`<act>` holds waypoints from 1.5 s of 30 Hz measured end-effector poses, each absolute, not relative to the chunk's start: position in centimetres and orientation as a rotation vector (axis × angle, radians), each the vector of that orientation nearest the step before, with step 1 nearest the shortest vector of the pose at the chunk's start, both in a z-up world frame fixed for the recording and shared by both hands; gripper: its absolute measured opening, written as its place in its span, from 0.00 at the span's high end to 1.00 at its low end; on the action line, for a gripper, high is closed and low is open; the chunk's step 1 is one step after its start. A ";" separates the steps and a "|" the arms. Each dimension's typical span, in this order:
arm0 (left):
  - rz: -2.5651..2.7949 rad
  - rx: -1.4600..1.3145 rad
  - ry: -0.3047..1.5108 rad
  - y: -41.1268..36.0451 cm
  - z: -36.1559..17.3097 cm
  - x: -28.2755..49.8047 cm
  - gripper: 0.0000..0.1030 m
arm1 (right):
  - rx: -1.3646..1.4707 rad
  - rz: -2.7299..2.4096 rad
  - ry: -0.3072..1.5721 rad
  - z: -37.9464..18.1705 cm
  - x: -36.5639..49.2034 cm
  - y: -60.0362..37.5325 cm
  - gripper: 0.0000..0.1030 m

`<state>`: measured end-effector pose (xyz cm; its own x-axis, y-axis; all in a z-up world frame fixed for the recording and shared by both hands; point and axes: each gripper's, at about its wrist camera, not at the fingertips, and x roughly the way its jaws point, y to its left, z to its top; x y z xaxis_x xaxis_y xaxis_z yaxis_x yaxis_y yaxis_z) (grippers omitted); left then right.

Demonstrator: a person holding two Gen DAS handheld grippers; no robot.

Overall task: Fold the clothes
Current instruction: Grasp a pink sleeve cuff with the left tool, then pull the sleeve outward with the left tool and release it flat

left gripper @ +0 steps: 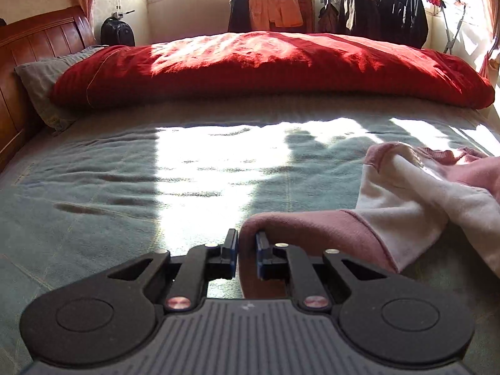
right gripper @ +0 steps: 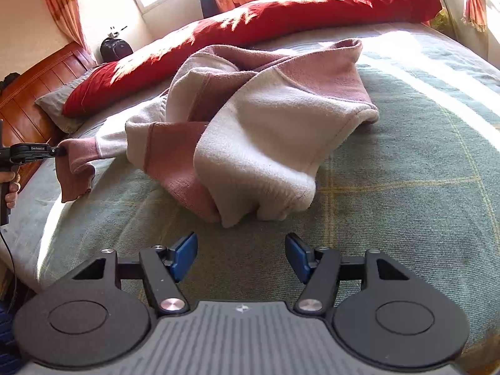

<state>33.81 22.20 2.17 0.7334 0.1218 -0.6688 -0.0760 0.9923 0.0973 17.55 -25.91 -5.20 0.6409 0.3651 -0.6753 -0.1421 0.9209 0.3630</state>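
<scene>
Bed: our work surface is a grey-green blanket (right gripper: 390,168) with sun patches; a red duvet (left gripper: 265,68) lies along its far side, from 10 to 2 o'clock in our left wrist view.
Background: we see a wooden headboard (left gripper: 28,59) at 9 o'clock and a rack of dark clothes (left gripper: 384,9) at 1 o'clock.
Sweater: our pink and white sweater (right gripper: 259,131) sits crumpled on the blanket, at 12 o'clock from the right gripper.
Left gripper: our left gripper (left gripper: 247,254) has its fingers narrow, pinching a pink sleeve cuff (right gripper: 76,168), which hangs lifted at 9 o'clock in the right wrist view.
Right gripper: our right gripper (right gripper: 240,257) hovers with fingers wide, holding nothing, just short of the sweater.
Hand: our left hand (right gripper: 11,187) grips the handle at 9 o'clock.
</scene>
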 end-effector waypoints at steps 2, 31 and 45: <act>0.122 0.041 0.754 23.7 2.3 34.5 0.95 | 0.291 0.286 0.828 -5.2 17.9 -25.9 0.35; 0.018 -0.205 0.740 26.6 -3.8 33.4 0.93 | 0.245 0.279 0.859 -5.3 19.7 -23.7 0.31; 0.323 -0.266 0.743 38.4 0.9 36.1 0.90 | 0.226 0.272 0.844 -4.5 20.1 -23.4 0.31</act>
